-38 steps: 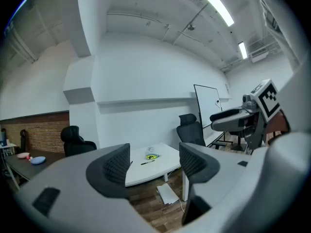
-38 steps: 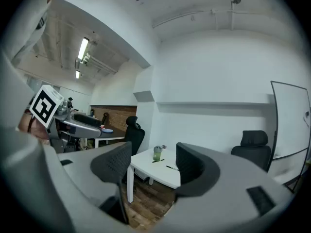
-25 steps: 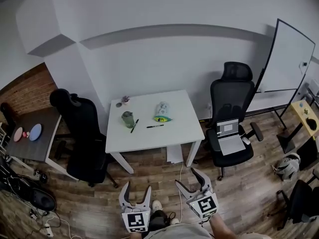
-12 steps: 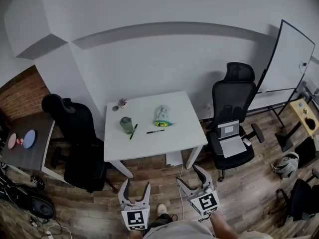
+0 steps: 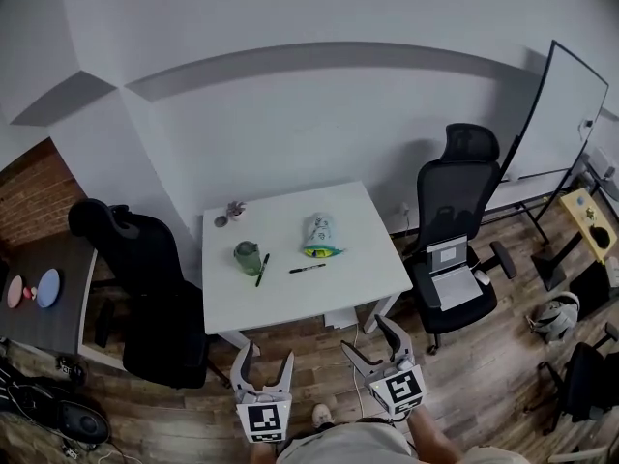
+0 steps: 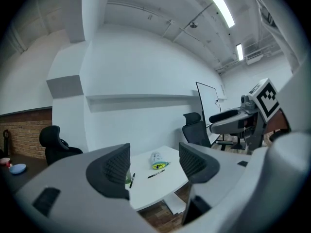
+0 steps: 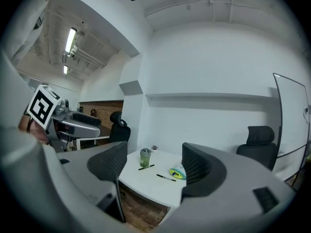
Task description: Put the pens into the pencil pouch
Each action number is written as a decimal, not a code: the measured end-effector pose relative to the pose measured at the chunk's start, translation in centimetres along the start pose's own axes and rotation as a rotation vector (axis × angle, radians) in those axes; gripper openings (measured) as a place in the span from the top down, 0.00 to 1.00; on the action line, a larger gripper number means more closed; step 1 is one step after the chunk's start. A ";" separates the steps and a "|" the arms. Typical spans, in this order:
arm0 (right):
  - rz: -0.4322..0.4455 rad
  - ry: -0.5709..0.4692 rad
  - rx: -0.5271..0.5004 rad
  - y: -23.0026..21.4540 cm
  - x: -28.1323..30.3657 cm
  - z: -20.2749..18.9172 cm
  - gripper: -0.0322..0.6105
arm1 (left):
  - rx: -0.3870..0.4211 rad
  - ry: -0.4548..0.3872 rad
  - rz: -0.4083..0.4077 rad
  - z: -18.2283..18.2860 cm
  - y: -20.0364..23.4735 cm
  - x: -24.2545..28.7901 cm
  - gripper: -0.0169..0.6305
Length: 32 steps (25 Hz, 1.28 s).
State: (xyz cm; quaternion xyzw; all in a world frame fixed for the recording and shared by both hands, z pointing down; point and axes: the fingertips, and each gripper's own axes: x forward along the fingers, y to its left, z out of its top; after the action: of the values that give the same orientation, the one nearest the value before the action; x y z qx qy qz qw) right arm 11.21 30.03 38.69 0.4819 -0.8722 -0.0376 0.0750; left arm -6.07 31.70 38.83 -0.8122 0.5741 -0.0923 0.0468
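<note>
On the white table point(image 5: 348, 288) lie two black pens: one point(image 5: 261, 270) beside a green cup point(image 5: 247, 257), the other point(image 5: 307, 269) just in front of a pale pencil pouch point(image 5: 319, 235) with a green-yellow mouth. In the left gripper view I see the pouch point(image 6: 156, 160) and a pen point(image 6: 156, 174); in the right gripper view, the pouch point(image 7: 177, 172) and both pens point(image 7: 166, 177) point(image 7: 146, 167). My left gripper point(image 5: 262, 365) and my right gripper point(image 5: 374, 337) hover short of the table's near edge, both open and empty. The right jaws have just been opening wider.
A black office chair point(image 5: 131, 278) stands left of the table, another point(image 5: 455, 230) at its right with a laptop point(image 5: 450, 269) on the seat. A small potted plant point(image 5: 233, 210) sits at the table's back left. A whiteboard point(image 5: 561, 114) leans at right; wooden floor lies below.
The table has come nearer in the head view as I moved toward it with both grippers. Nothing on the table has shifted.
</note>
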 end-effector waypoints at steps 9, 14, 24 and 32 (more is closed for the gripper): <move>-0.026 0.020 -0.008 -0.6 4.3 -0.1 0.41 | -0.011 -0.004 -0.026 -0.6 3.3 4.1 0.49; -0.038 0.038 -0.010 -1.6 6.8 -0.3 0.41 | -0.017 0.001 -0.038 -1.2 4.4 6.4 0.49; -0.016 0.051 -0.010 -4.3 12.4 -0.5 0.41 | -0.027 0.007 -0.033 -1.2 6.5 11.5 0.49; 0.021 0.041 0.001 -7.8 17.5 -0.3 0.41 | -0.019 0.028 -0.003 -0.9 8.3 16.5 0.49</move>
State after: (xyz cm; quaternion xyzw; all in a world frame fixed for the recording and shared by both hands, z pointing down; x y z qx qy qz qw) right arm 8.53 11.05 39.53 0.4733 -0.8755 -0.0266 0.0932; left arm -8.58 13.42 39.81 -0.8121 0.5744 -0.0982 0.0307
